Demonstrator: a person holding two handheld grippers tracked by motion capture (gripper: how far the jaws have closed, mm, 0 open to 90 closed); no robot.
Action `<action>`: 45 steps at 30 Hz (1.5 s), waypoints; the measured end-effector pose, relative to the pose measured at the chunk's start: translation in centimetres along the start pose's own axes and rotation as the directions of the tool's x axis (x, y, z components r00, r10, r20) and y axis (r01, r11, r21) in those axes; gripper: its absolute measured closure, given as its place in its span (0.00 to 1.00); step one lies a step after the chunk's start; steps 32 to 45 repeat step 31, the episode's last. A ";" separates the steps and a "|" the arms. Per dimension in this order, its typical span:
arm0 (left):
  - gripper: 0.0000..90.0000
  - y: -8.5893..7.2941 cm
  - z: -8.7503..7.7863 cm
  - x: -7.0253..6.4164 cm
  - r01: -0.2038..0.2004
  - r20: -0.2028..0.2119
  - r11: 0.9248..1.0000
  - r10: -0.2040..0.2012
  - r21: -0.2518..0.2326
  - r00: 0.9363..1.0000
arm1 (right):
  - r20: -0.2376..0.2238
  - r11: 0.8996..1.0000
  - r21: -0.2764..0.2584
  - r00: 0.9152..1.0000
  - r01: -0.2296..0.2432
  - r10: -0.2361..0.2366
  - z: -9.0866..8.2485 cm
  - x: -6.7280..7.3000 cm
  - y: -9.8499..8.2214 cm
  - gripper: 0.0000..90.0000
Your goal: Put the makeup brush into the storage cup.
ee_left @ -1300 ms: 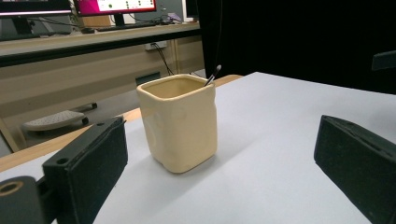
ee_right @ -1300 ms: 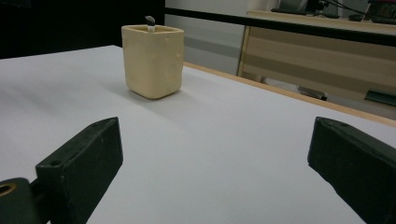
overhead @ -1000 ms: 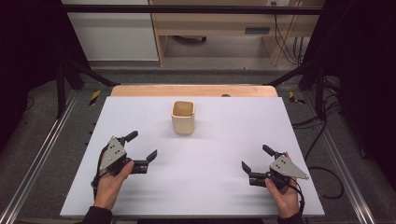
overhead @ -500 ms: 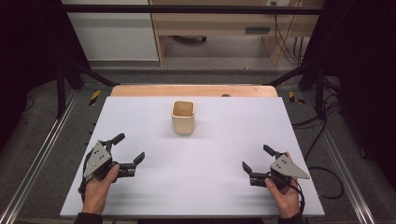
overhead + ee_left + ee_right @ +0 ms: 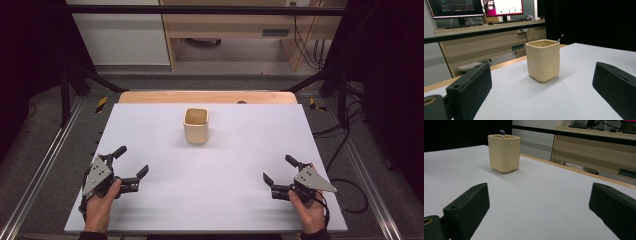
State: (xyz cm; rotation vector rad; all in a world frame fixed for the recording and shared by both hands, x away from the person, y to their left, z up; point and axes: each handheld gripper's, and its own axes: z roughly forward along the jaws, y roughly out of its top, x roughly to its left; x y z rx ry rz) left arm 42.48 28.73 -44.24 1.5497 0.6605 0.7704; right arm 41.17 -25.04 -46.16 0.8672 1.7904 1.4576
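Note:
A cream, square-sided cup [image 5: 196, 125] stands upright on the white table top [image 5: 225, 200], back of centre. In the left gripper view the cup [image 5: 543, 60] is ahead between the jaws, and a thin dark stick [image 5: 559, 38] pokes above its rim. The right gripper view has the cup [image 5: 504, 152] far off to the left with the same stick [image 5: 502, 133] above it. My left gripper [image 5: 131, 161] rests open near the front left, well short of the cup. My right gripper [image 5: 279, 169] sits open near the front right. Neither holds anything.
A wooden strip [image 5: 210, 96] runs along the table's far edge with a small dark spot [image 5: 241, 102] on it. Metal rails [image 5: 45, 165] flank both sides. Cables [image 5: 350, 190] lie on the floor at right. Monitors [image 5: 474, 7] stand on a desk beyond.
My left gripper has slid left and back toward the front edge, away from the cup. The right gripper and the cup have stayed put.

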 end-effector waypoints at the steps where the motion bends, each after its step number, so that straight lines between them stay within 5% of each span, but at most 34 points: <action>1: 0.02 -0.1 0.0 -0.1 -0.003 0.000 1.000 0.003 0.004 1.000 | -0.001 1.000 0.000 1.000 0.001 -0.001 0.0 0.0 0.0 0.04; 45: 0.01 -1.6 -1.1 0.3 0.018 -0.019 1.000 -0.018 -0.012 1.000 | 0.056 0.999 -0.046 0.998 0.005 -0.003 -1.1 -1.3 -0.6 0.04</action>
